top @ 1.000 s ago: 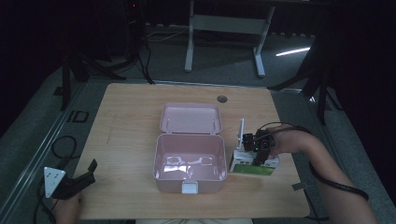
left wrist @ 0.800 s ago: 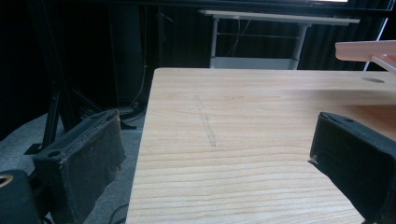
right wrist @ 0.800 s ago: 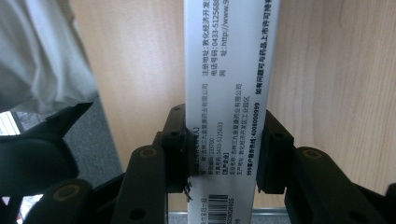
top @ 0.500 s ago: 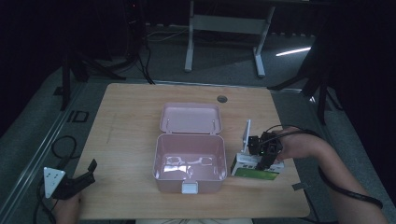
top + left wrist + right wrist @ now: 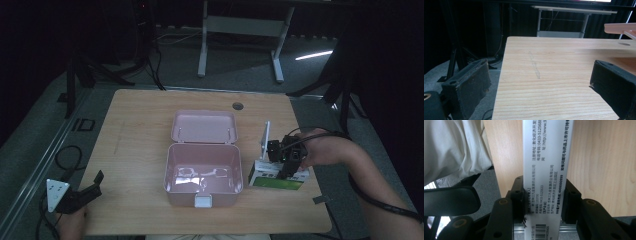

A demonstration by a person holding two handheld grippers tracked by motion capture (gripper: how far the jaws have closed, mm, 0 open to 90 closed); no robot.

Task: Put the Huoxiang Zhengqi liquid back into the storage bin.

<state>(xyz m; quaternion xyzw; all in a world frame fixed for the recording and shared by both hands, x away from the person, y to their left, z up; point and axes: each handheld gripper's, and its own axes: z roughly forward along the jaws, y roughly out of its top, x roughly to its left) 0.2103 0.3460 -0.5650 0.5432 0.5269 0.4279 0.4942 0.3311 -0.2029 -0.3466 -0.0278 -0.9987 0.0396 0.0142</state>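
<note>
At three o'clock of the open pink case (image 5: pixel 202 172): white-and-green carton (image 5: pixel 276 178), pinched across its narrow sides by the right gripper (image 5: pixel 286 165), low over the table (image 5: pixel 140 130). At eight o'clock, left gripper (image 5: pixel 75 196) idle, jaws spread. Risks, judged: carton swinging in the grip; corner catching the case rim (image 5: pixel 241 170) on an off-centre approach; crushed cardboard under hard squeeze.
</note>
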